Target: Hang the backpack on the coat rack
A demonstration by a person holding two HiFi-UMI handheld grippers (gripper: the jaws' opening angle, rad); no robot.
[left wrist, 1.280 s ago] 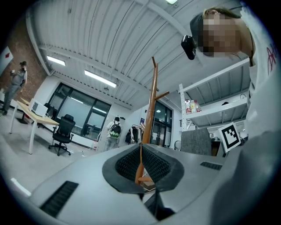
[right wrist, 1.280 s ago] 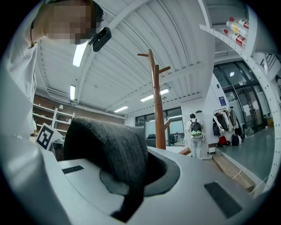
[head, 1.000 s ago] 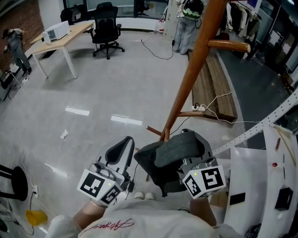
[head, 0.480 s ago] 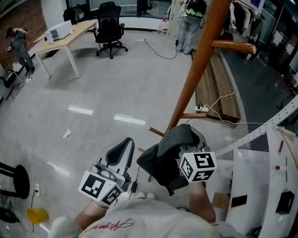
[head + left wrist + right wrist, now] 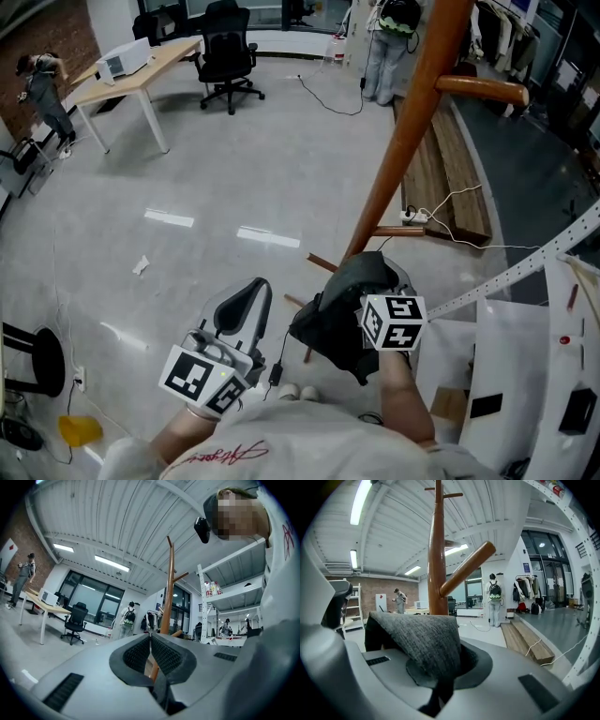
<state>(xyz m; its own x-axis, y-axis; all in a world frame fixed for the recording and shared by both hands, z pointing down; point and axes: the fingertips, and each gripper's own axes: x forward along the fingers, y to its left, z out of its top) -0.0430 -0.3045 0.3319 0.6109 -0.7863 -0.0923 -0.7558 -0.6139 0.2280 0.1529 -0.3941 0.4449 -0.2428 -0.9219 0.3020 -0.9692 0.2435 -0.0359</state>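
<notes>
Two handheld grippers, one backpack, one wooden coat rack (image 5: pixel 405 141). The right gripper (image 5: pixel 438 677) has its jaws clamped on grey fabric of the dark backpack (image 5: pixel 339 314), which is held low, just in front of the rack's pole and well below its thick peg (image 5: pixel 483 90). The left gripper (image 5: pixel 249 292), left of the rack, has its jaws together with nothing between them. Wide bare floor (image 5: pixel 234 169) opens left of the rack, with one counter (image 5: pixel 131 70) far beyond. White shelving (image 5: pixel 511 366) crowds the rack's right side. The head view cuts off the rack's top, and the backpack hides the right jaws' tips.
</notes>
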